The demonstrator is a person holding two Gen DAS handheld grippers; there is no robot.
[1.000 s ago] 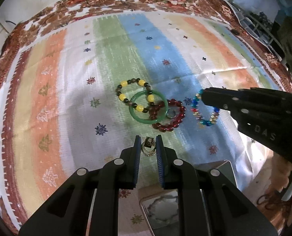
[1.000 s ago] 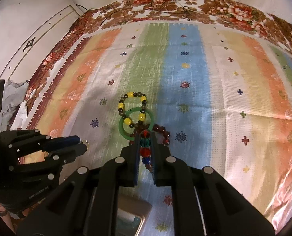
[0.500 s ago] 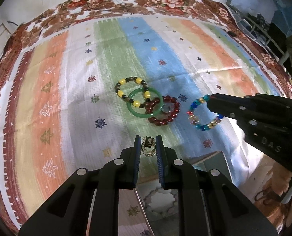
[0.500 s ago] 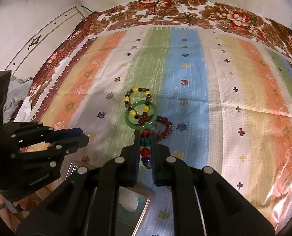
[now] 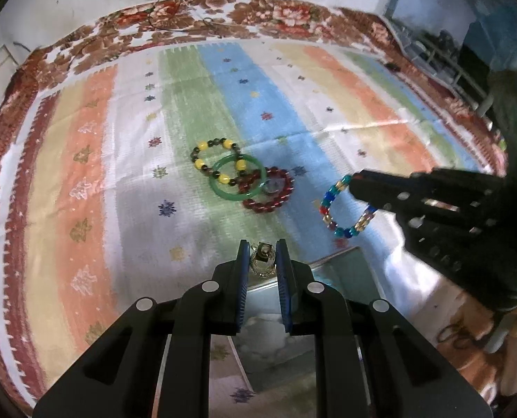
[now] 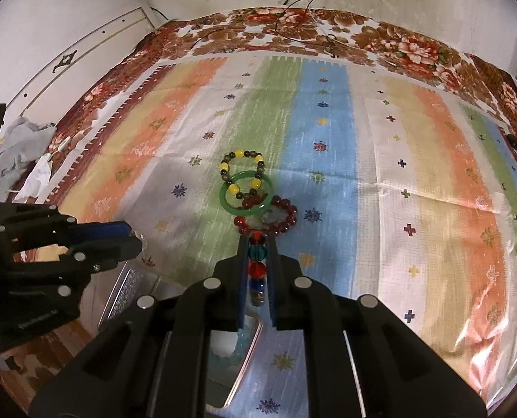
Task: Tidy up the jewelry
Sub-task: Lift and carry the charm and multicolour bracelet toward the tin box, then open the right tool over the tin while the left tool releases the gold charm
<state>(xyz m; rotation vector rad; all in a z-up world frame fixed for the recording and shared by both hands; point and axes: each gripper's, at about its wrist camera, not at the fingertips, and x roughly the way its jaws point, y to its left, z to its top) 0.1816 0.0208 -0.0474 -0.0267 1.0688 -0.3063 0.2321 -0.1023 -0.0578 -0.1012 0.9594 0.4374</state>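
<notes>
Left gripper (image 5: 262,256) clamps small gold ring (image 5: 262,261), lower centre. Right gripper (image 6: 257,244) clamps multicoloured bead bracelet (image 6: 257,264), lower centre. Green bangle (image 5: 239,178), yellow-bead and red-bead bracelets overlap mid-frame on striped cloth (image 5: 84,174).

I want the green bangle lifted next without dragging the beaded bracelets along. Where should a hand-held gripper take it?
Grip the green bangle on its near-left arc, coming down from above with one finger inside the ring. It lies flat on the cloth, and that arc looks bare; the yellow-and-dark beaded bracelet and the dark red bead bracelet cross its far and right sides.
</notes>
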